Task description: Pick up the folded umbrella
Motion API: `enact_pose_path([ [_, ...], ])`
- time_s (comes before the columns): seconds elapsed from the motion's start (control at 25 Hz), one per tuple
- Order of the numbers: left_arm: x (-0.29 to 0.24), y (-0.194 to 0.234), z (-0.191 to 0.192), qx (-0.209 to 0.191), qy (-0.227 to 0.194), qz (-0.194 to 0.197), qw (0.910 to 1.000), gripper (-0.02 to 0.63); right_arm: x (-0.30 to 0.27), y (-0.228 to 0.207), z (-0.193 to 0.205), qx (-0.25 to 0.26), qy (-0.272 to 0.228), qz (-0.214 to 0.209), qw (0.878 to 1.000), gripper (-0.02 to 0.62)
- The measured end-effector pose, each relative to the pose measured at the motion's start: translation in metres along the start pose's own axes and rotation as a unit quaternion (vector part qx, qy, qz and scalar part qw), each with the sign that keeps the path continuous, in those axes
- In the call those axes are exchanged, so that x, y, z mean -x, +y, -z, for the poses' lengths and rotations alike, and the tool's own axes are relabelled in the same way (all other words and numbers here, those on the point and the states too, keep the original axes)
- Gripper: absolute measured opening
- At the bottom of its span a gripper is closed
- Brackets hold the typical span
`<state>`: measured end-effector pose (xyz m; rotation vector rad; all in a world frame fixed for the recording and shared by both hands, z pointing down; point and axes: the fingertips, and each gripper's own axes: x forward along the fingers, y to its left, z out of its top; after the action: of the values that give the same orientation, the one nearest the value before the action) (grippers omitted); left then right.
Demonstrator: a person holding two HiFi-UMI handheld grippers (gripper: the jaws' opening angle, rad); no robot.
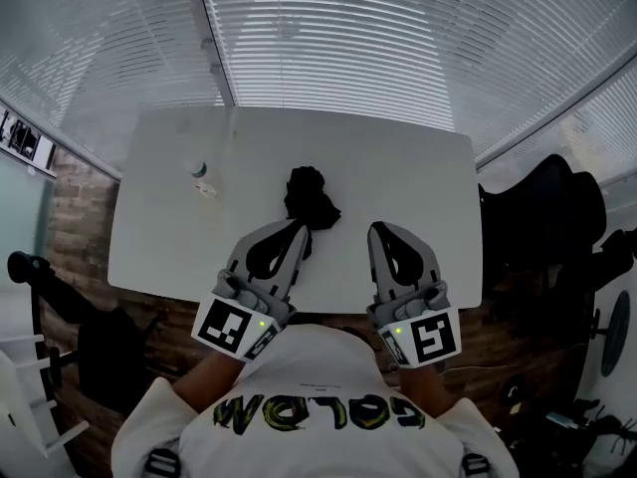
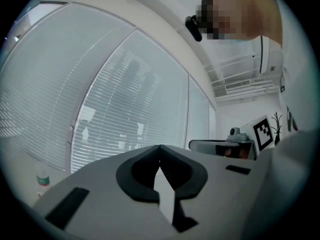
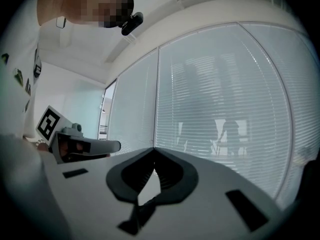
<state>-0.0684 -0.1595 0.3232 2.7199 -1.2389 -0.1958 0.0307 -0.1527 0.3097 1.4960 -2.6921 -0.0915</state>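
In the head view, the folded umbrella [image 1: 311, 199] lies as a dark, bunched bundle in the middle of the white table [image 1: 418, 177], just above the frame's centre. Our left gripper [image 1: 298, 227] sits at lower centre-left, its tip just beside the umbrella's lower edge; we cannot tell whether it touches. Our right gripper [image 1: 376, 230] sits beside it at lower centre-right, apart from the bundle. Both forearms reach out side by side from the bottom of the frame, with the marker cubes nearest us. A small bottle [image 1: 199, 171] stands at the table's upper left, well apart from the umbrella.

We judge the step in hand to be the approach. To do it well, we should spread one gripper's jaws before going in. We should then come at the narrower part of the bundle, low over the tabletop, and close on its body, not on a loose fold of fabric.

In the left gripper view, the jaws meet at their tips in the lower middle of the frame with nothing between them, so this tool is closed and empty. It points level toward the window blinds [image 2: 125, 119]. The umbrella does not show here. The right gripper's nose appears at middle right and the bottle at lower left.

In the right gripper view, the jaws are likewise together at the tip and hold nothing. This gripper also points level at the blinds, with the left gripper at middle left. The umbrella is out of sight here too.
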Motion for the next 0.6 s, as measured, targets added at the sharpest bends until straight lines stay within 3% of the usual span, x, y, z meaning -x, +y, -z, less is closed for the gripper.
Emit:
enact_pose_path([
  [0.24, -0.015, 0.024, 0.001, -0.001, 0.006, -0.001, 1.0, 0.012, -0.025, -0.005, 0.004, -0.004, 0.002, 0.002, 1.0, 0.012],
  [0.6, -0.043, 0.025, 0.009, -0.005, 0.022, -0.007, 0.9997, 0.012, -0.034, -0.032, 0.011, -0.007, 0.012, -0.005, 1.0, 0.012],
])
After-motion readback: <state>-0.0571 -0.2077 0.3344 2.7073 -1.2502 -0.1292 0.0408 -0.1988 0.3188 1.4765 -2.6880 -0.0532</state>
